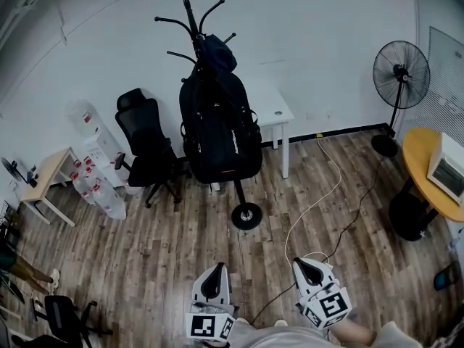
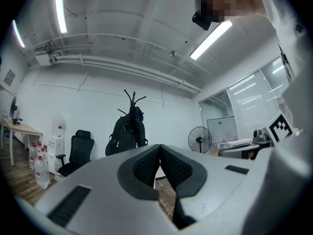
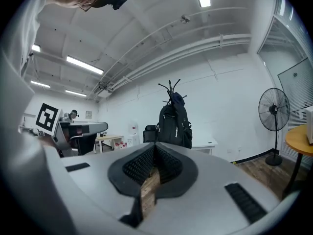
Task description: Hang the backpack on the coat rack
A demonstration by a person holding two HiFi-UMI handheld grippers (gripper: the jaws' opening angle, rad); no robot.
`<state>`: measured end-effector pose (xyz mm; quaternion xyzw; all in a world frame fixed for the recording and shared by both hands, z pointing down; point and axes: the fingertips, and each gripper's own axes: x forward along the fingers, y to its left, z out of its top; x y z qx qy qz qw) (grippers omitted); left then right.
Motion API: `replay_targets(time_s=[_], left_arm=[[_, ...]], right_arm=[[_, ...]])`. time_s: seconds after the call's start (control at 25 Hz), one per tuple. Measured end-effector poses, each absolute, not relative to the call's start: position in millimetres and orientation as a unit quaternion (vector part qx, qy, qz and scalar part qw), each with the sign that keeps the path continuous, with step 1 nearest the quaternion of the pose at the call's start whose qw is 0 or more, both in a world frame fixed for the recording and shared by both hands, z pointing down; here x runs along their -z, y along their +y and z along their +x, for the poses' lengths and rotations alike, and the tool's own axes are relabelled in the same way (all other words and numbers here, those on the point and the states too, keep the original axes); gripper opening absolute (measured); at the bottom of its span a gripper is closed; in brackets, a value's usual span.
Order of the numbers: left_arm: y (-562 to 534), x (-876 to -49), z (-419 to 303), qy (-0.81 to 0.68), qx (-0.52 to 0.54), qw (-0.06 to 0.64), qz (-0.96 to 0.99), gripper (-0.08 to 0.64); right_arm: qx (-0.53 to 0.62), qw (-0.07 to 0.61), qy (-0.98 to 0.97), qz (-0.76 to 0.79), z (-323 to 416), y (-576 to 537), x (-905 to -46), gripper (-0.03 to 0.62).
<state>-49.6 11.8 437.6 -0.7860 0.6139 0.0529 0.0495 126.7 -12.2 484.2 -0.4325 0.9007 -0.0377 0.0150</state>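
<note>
A black backpack [image 1: 220, 133] hangs upright on the black coat rack [image 1: 193, 22], whose round base [image 1: 246, 214] stands on the wood floor. It also shows far ahead in the left gripper view, the backpack [image 2: 126, 133], and in the right gripper view, the backpack [image 3: 173, 126]. Both grippers are low at the near edge, well short of the rack. My left gripper [image 1: 212, 281] [image 2: 159, 151] is shut with nothing between its pads. My right gripper [image 1: 310, 269] [image 3: 154, 148] is also shut and holds nothing.
A black office chair [image 1: 148, 151] stands left of the rack, a white table [image 1: 279, 111] right behind it. Water bottles [image 1: 98, 187] sit by the left wall. A standing fan [image 1: 401, 75] and a round wooden table [image 1: 424, 158] are at right. Cables [image 1: 312, 201] cross the floor.
</note>
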Motion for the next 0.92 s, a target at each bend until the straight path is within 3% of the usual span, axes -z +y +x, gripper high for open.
replay_targets(time_s=[0.92], left_arm=[[8,-449,-43,0.616,-0.038,0.029,-0.787,0.009]], right_arm=[[0.014,-0.003,0.899,-0.438,133,-9,-486,0.015]])
